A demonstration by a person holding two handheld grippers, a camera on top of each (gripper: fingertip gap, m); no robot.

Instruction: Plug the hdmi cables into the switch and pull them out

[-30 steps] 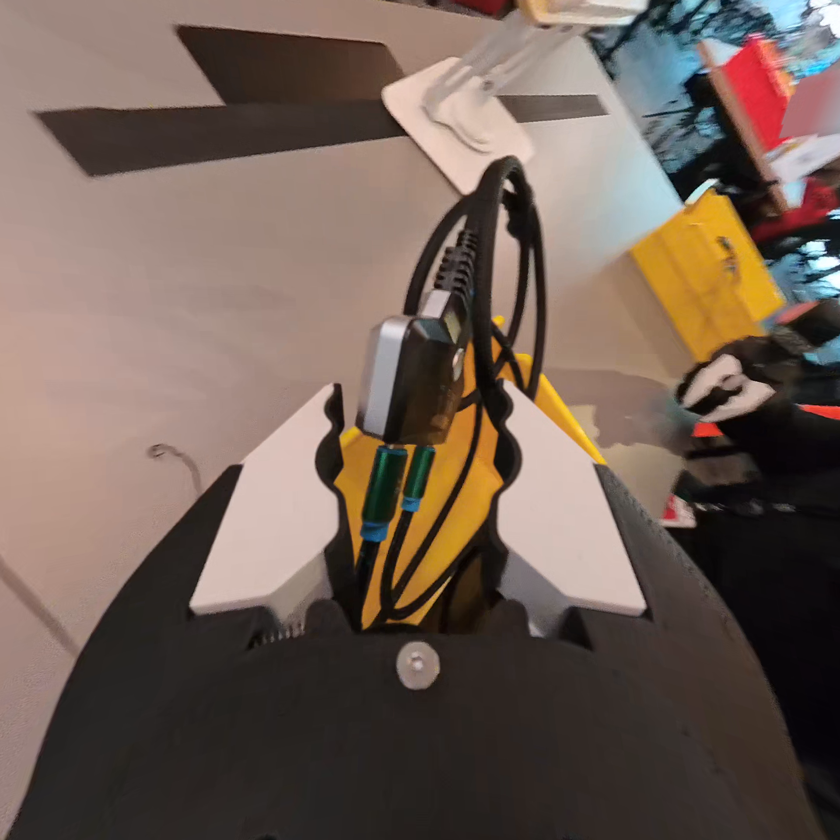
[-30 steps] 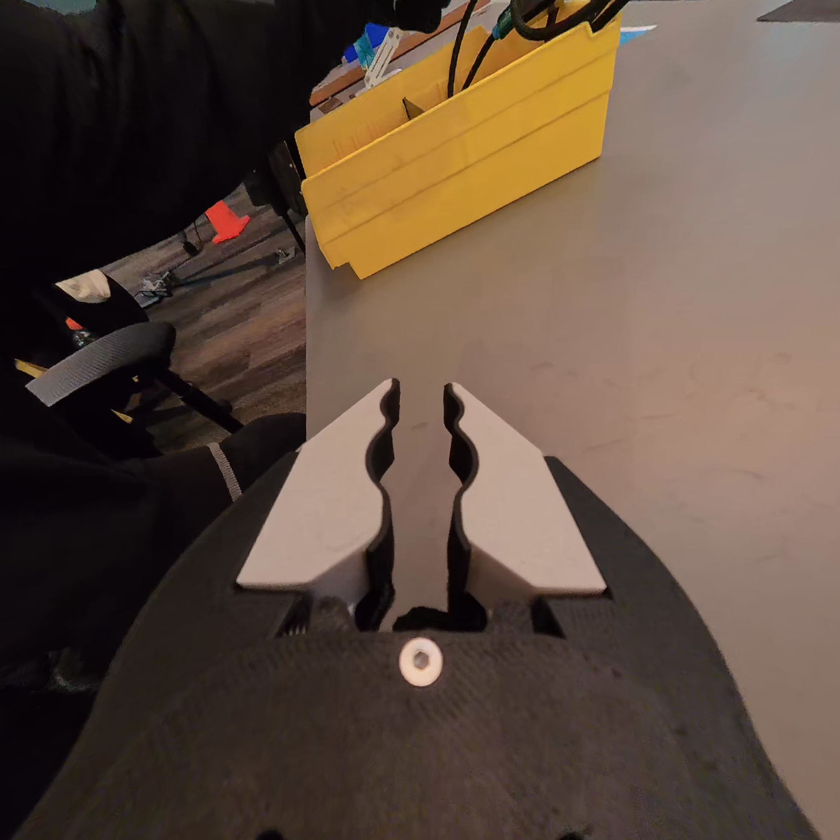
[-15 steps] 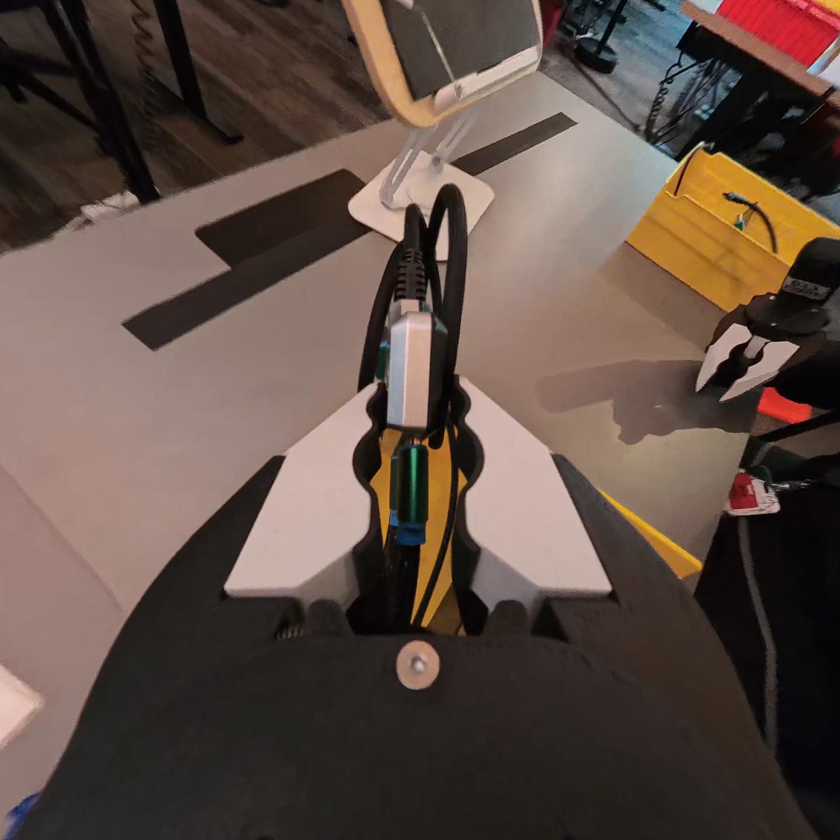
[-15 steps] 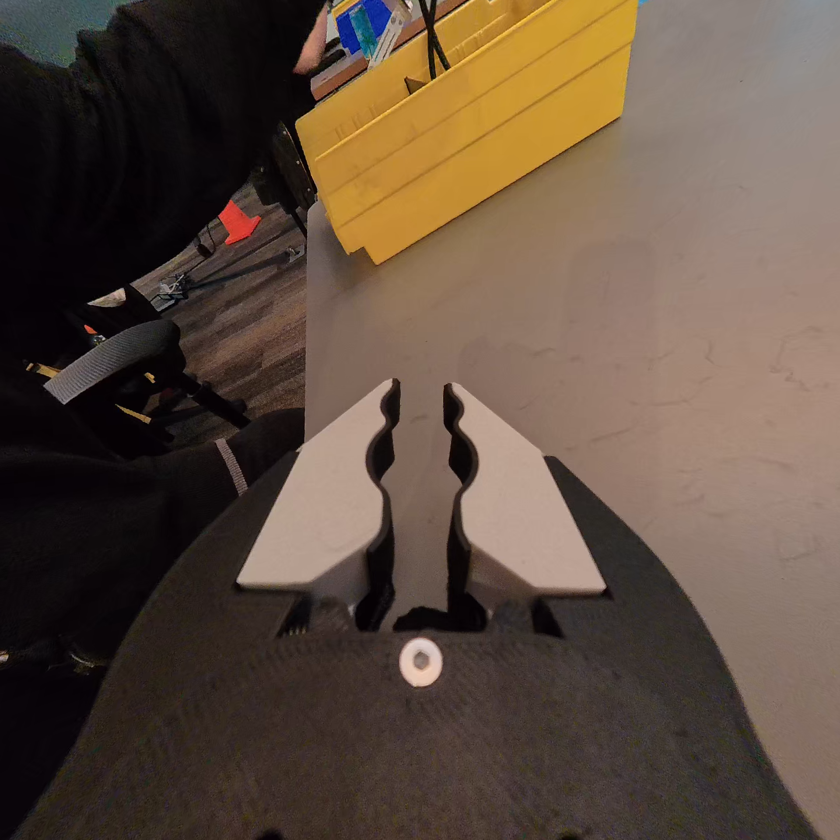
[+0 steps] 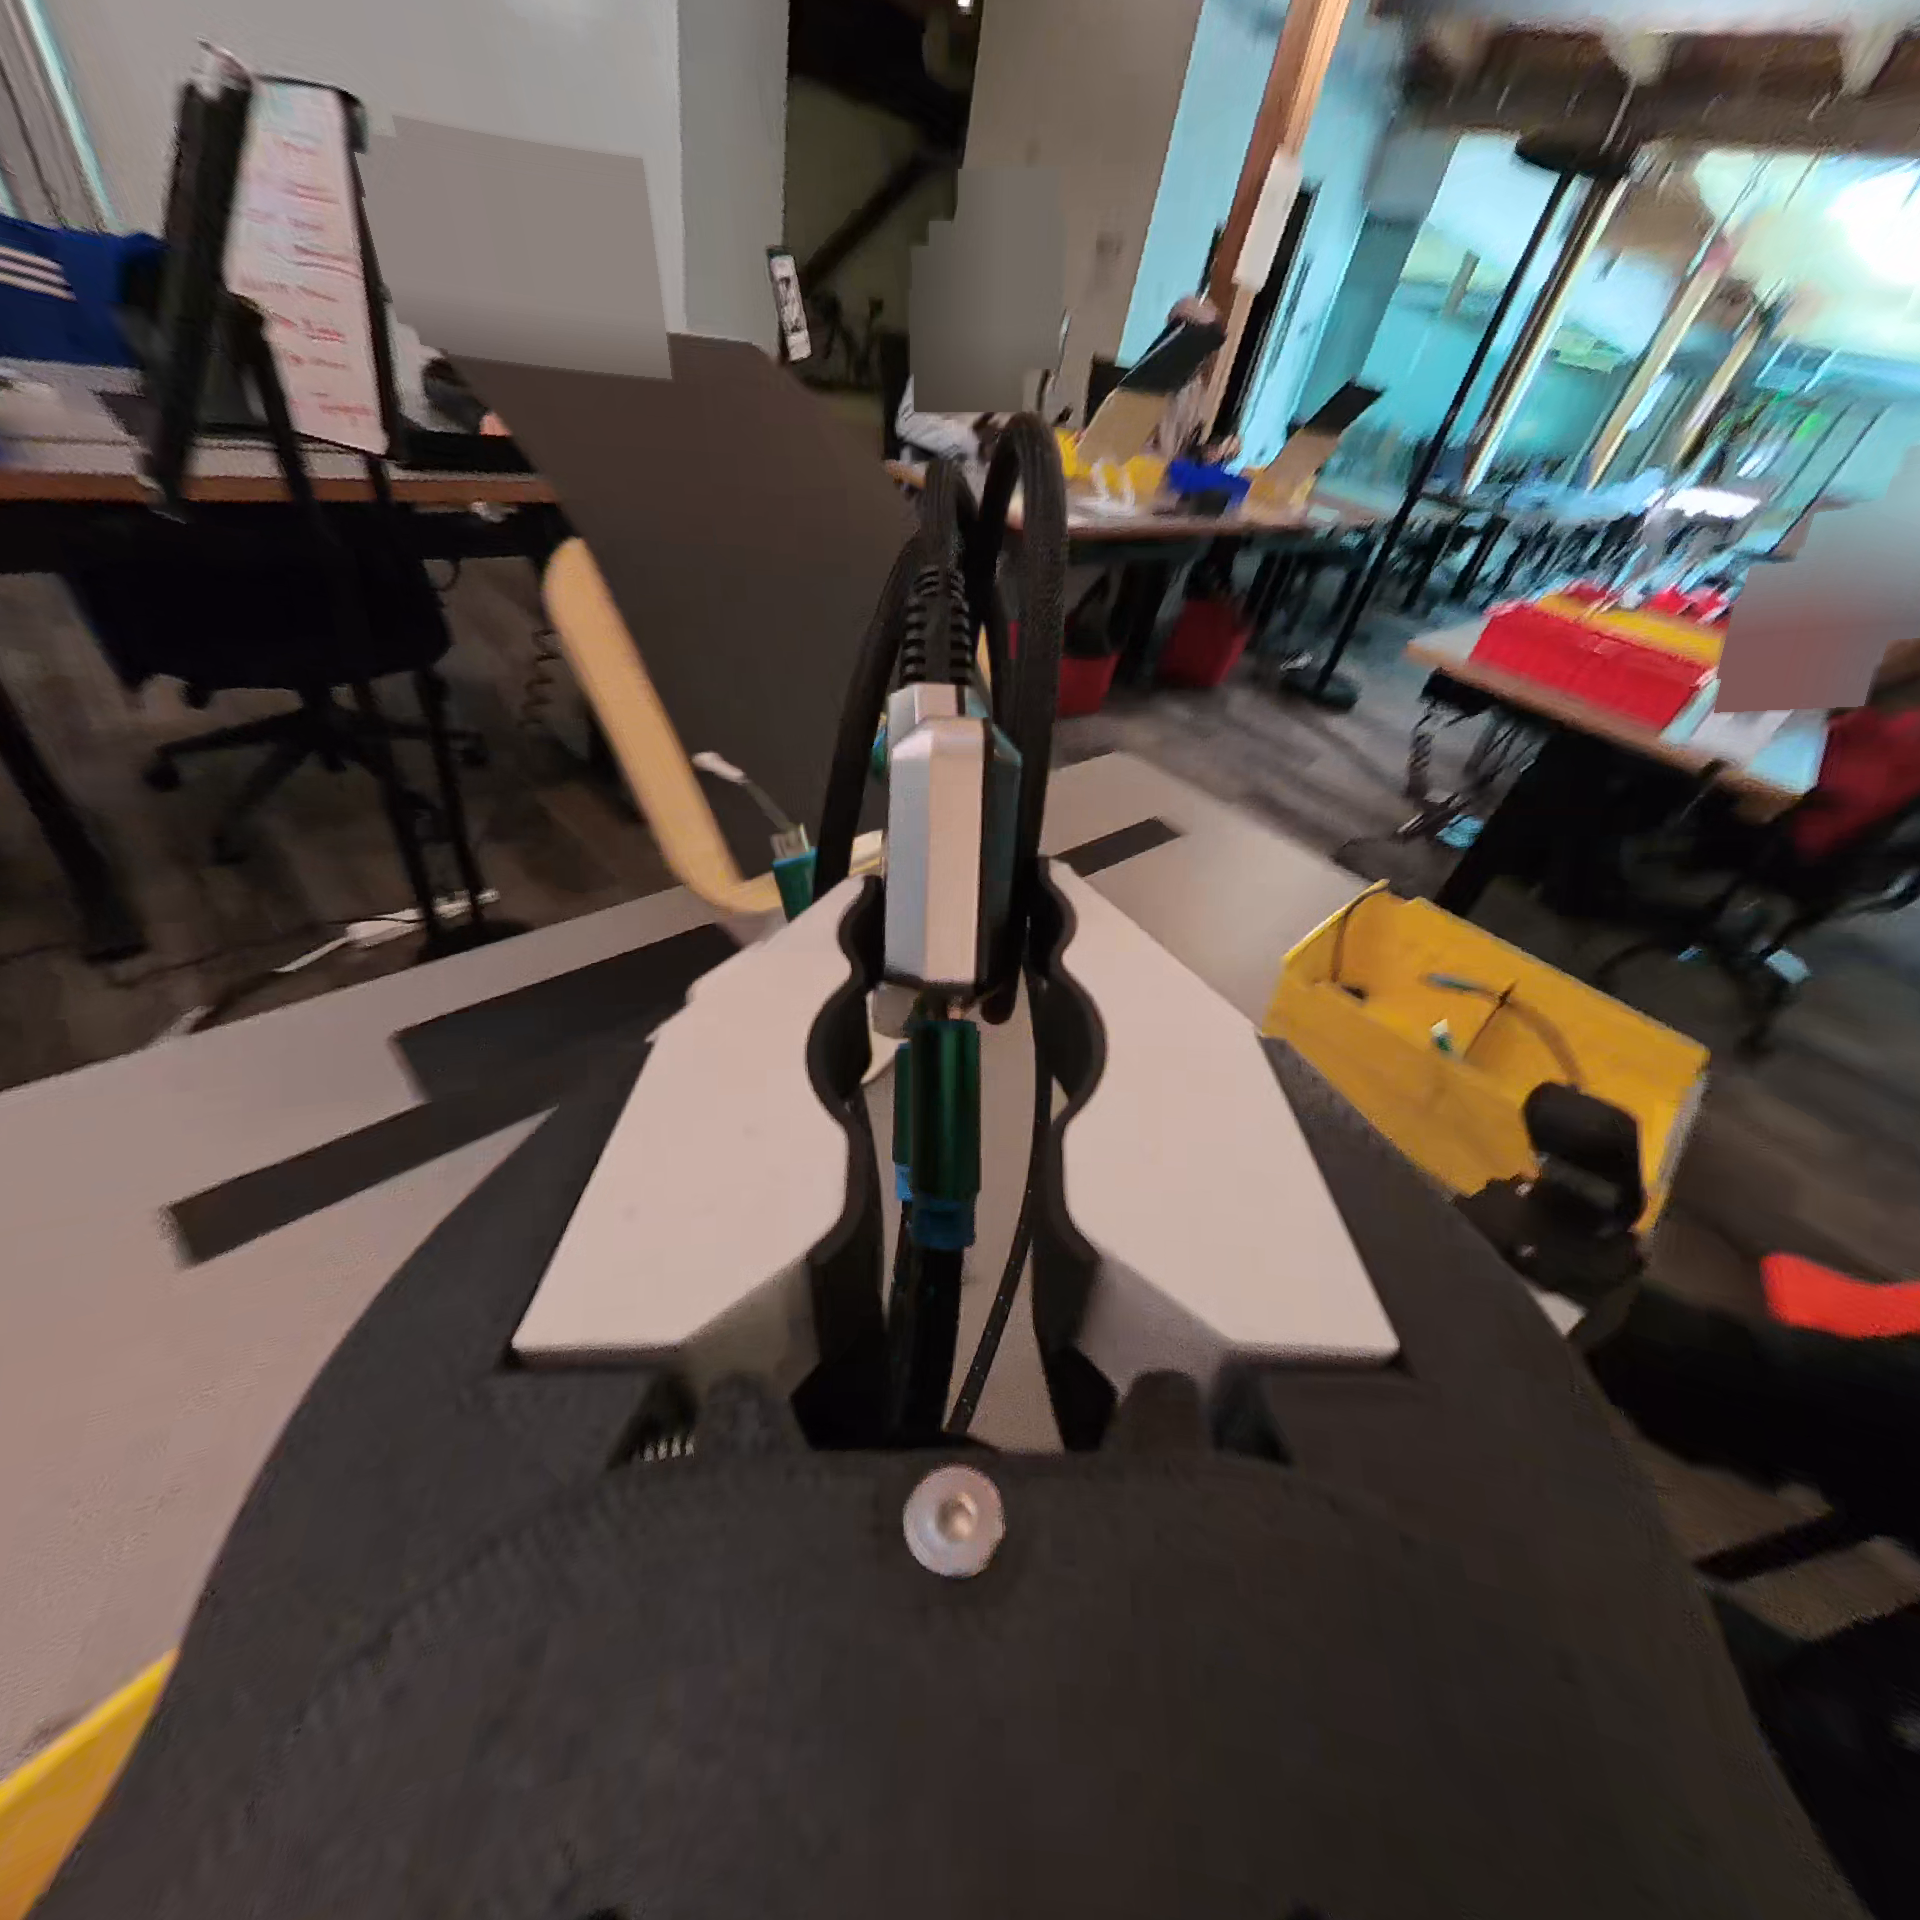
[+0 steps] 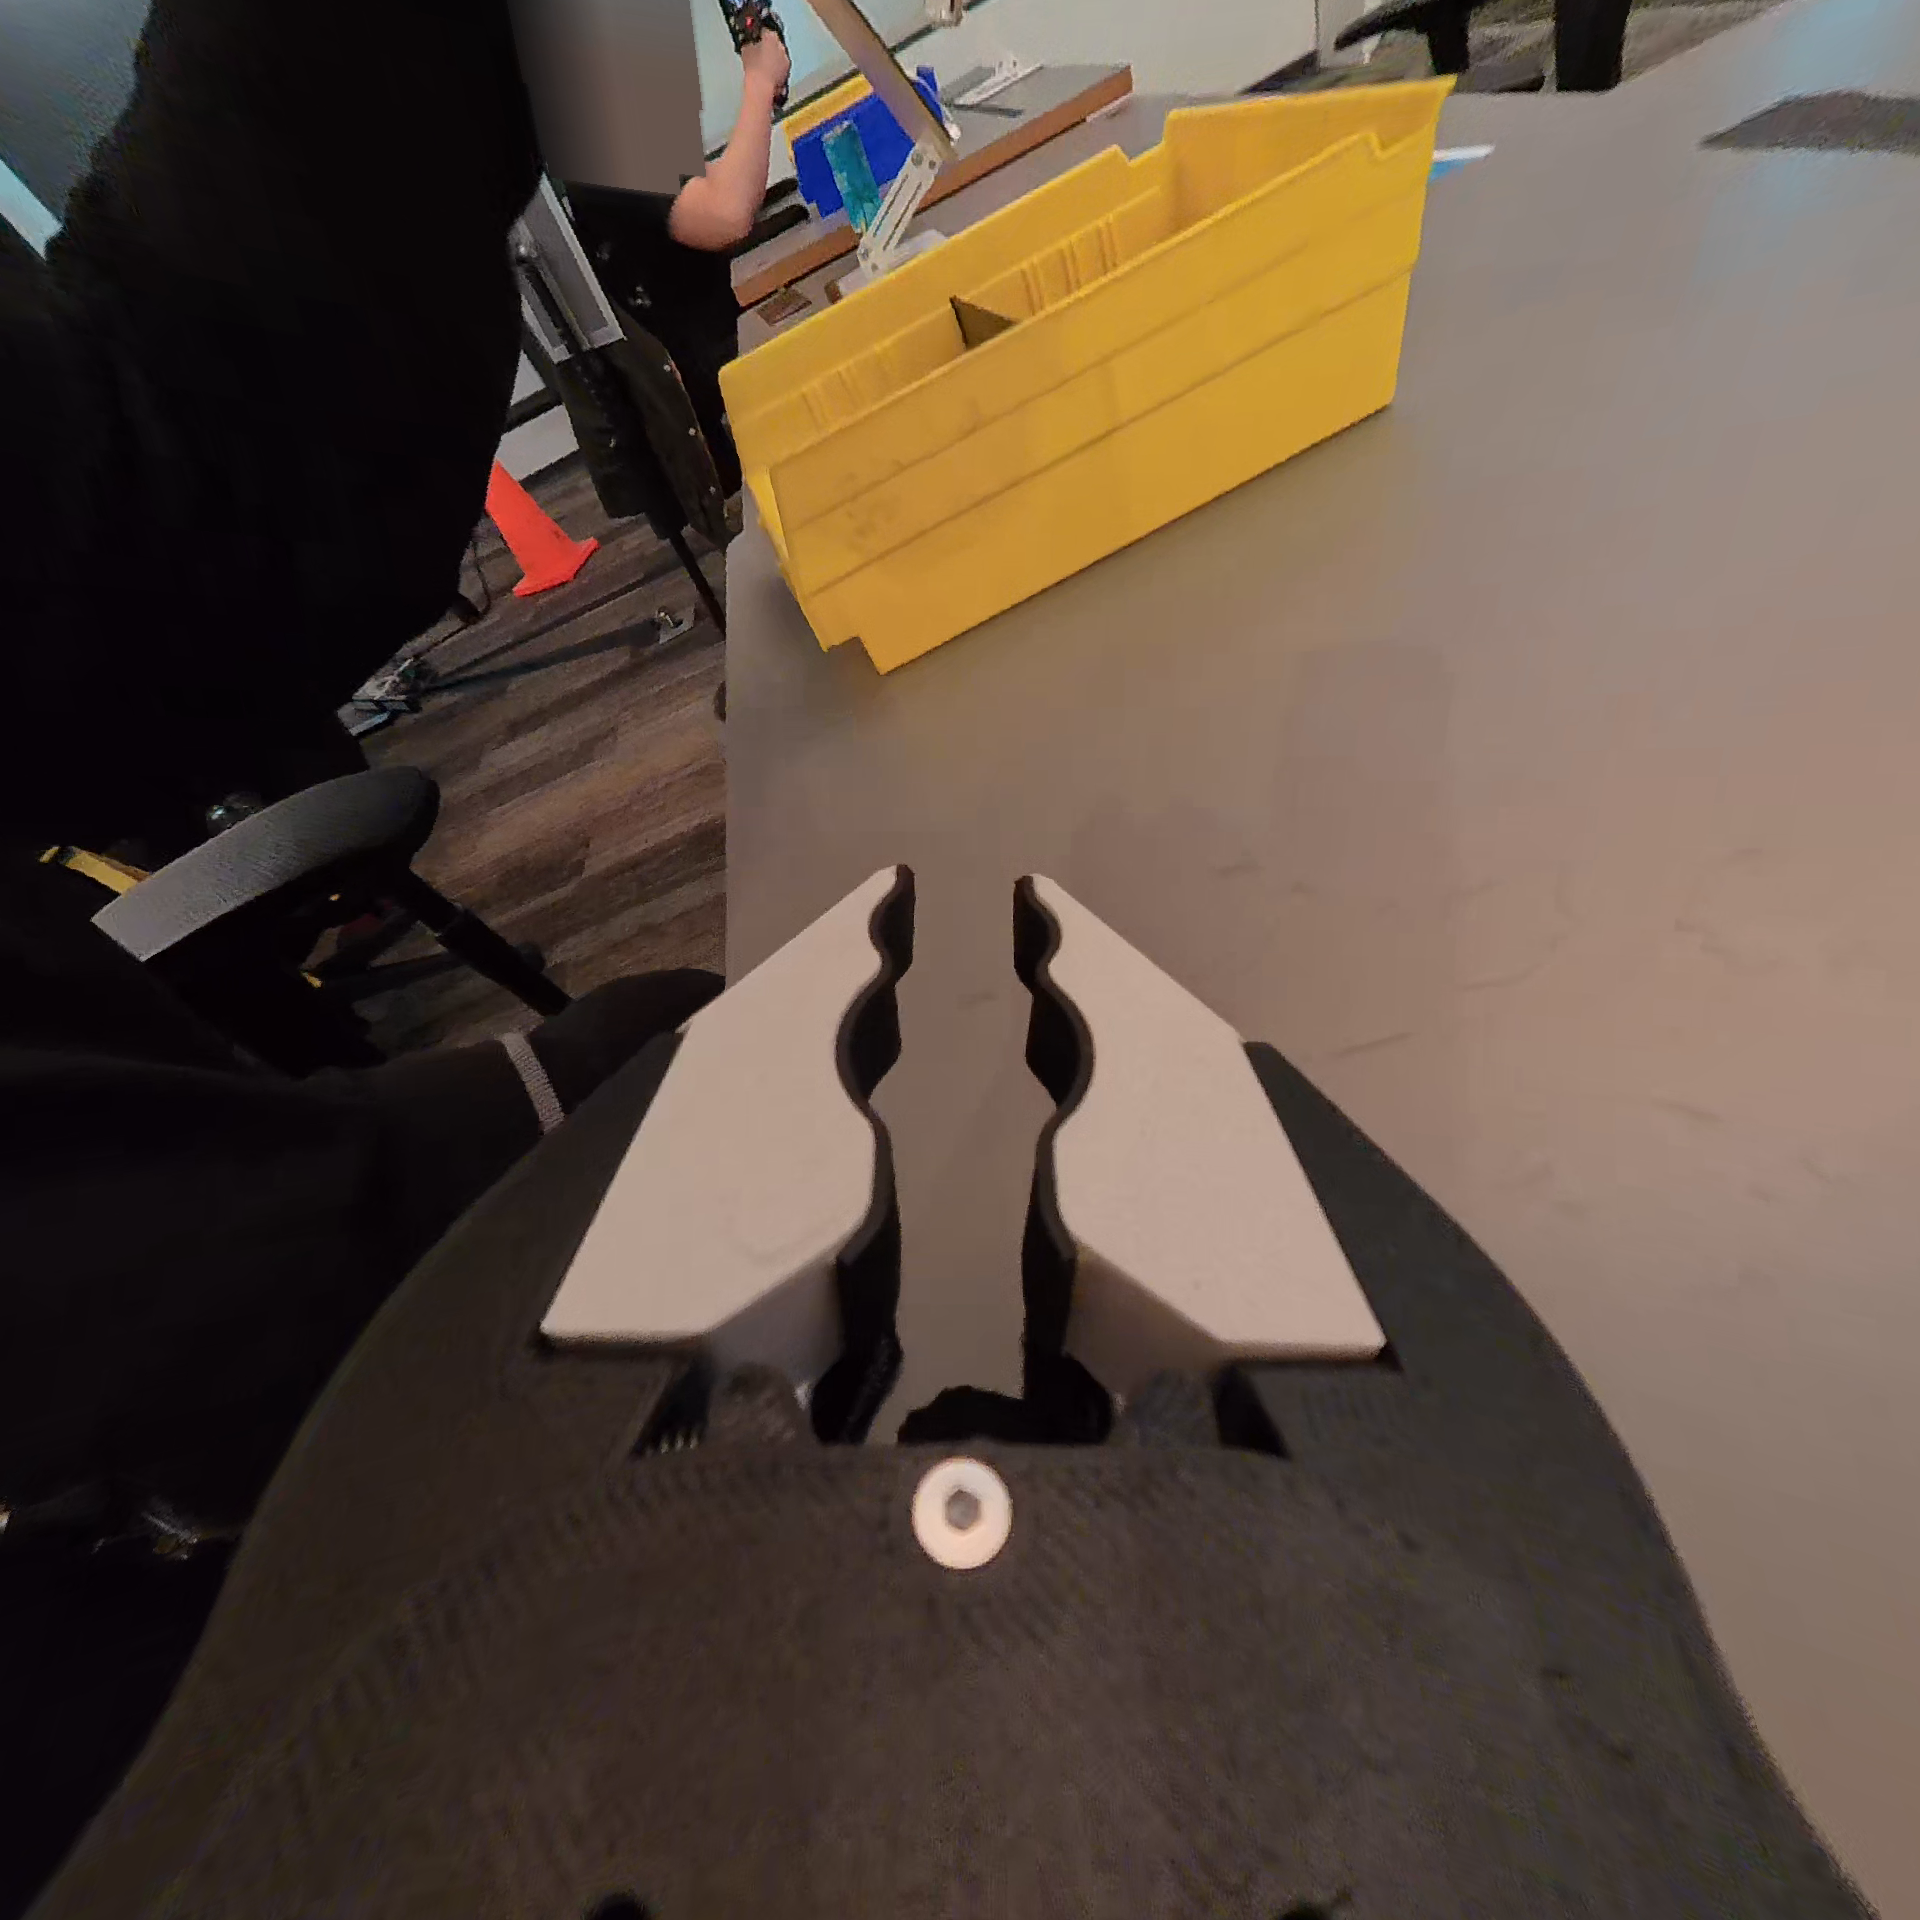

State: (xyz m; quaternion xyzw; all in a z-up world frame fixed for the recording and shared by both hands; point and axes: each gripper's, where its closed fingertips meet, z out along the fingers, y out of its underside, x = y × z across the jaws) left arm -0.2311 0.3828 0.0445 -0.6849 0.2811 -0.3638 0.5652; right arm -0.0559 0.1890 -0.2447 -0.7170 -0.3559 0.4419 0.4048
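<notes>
Left gripper: clamped on the switch, a small silver-edged box held on edge between the fingertips, raised clear of the grey table. Green hdmi plugs seated in the switch's near end, blue collars below, black cables looping up over the top and running back down between the fingers. One more green plug just left of the switch, hanging free.

Behind the grip: black tape strips across the tabletop, a tan curved stand arm to the left. Yellow bin at the table's right edge, thin cables inside. Right gripper's dark body in front of that bin.

Right gripper: narrow gap between the fingertips, nothing held, low over bare table. Second yellow bin ahead, near the table's left edge, with a divider inside. Person's dark sleeve at left; orange cone on the floor beyond.
</notes>
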